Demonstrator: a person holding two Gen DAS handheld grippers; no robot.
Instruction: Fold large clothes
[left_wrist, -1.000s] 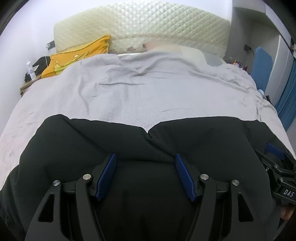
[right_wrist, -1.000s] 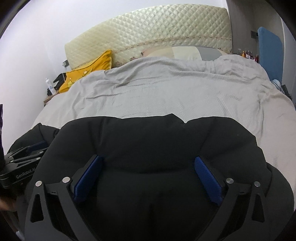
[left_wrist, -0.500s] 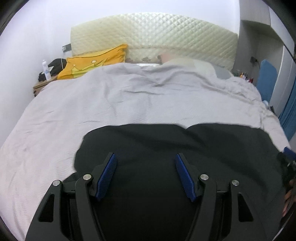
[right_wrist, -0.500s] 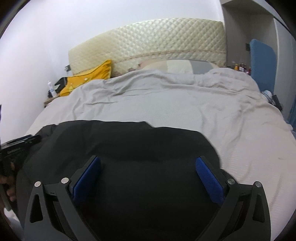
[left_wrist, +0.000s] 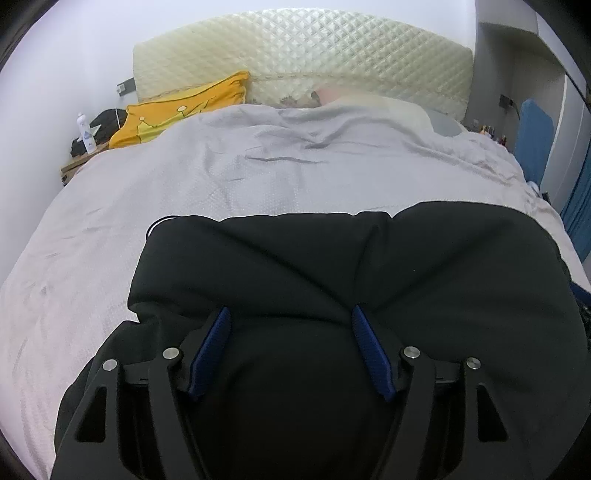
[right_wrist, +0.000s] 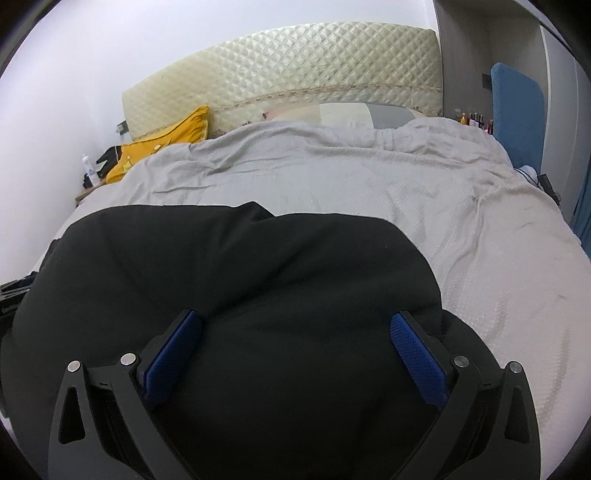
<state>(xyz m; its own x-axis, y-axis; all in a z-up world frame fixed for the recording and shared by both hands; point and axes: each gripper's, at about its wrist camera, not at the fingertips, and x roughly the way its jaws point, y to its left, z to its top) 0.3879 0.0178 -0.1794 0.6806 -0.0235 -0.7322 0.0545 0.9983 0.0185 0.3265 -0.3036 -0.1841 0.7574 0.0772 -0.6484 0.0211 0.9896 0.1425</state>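
A bulky black garment (left_wrist: 424, 266) lies bunched on the near part of a grey bed cover (left_wrist: 258, 177). In the left wrist view my left gripper (left_wrist: 288, 312) has a thick wad of it between its blue pads (left_wrist: 216, 343), and creases run out from both fingertips. The right wrist view shows the same garment (right_wrist: 221, 258) filling my right gripper (right_wrist: 299, 314), jaws wide, pads (right_wrist: 413, 343) pressed into the fabric at its right edge. A sliver of the left gripper's body (right_wrist: 11, 291) shows at that view's left edge. What lies under the garment is hidden.
A quilted cream headboard (left_wrist: 303, 59) stands at the far end, with a yellow pillow (left_wrist: 184, 107) and a pale pillow (right_wrist: 343, 114) before it. A bedside stand with a bottle (left_wrist: 84, 133) is far left. A blue panel (right_wrist: 517, 110) stands right of the bed.
The garment has drawn in: its left edge has moved rightward in the left view and its right edge leftward in the right view. Both grippers shifted across the bed with it.
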